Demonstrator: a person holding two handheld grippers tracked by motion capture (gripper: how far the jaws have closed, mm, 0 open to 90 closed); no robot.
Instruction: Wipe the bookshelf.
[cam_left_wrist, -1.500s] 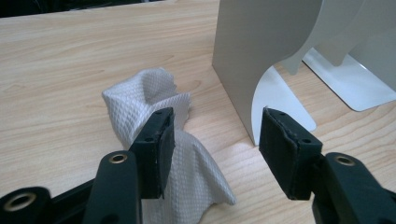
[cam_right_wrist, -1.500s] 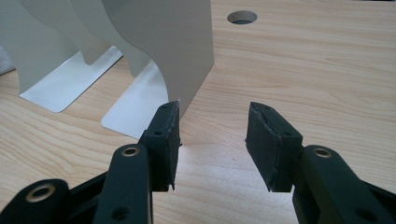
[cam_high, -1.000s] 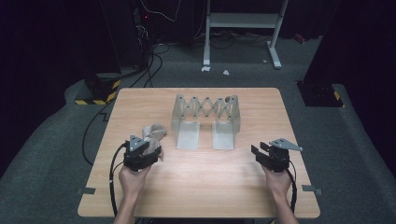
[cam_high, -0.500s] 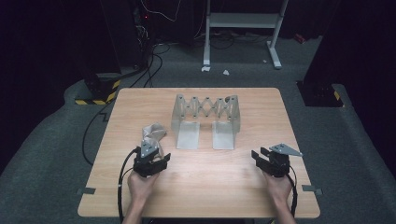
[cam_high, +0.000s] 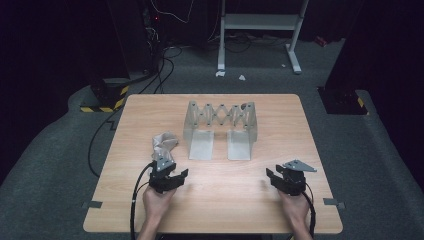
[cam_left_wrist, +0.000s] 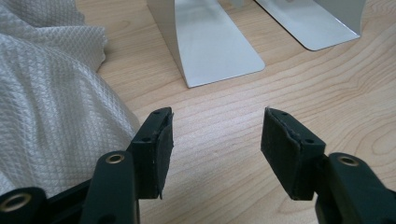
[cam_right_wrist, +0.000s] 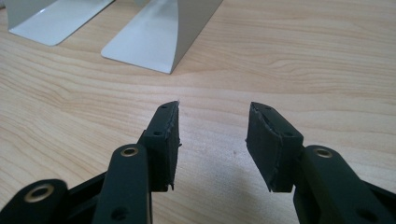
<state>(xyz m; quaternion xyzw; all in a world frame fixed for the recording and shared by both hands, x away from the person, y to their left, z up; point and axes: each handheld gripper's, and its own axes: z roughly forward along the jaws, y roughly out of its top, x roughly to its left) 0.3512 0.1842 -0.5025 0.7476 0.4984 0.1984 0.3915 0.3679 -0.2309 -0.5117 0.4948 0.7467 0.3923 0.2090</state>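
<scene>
While both claws hover low over the tabletop (cam_high: 215, 185) with jaws apart and nothing between them, the cloth (cam_high: 164, 143) lies just ahead of the left claw (cam_high: 172, 176), bunched beside the rack (cam_high: 222, 127). In the left gripper view it spreads past the left jaw. The right claw (cam_high: 280, 178) is well apart from it, so the left hand is likely the one to reach.

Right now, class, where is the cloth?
In the high view the cloth lies on the table's left half, between the metal rack and the left gripper.
</scene>
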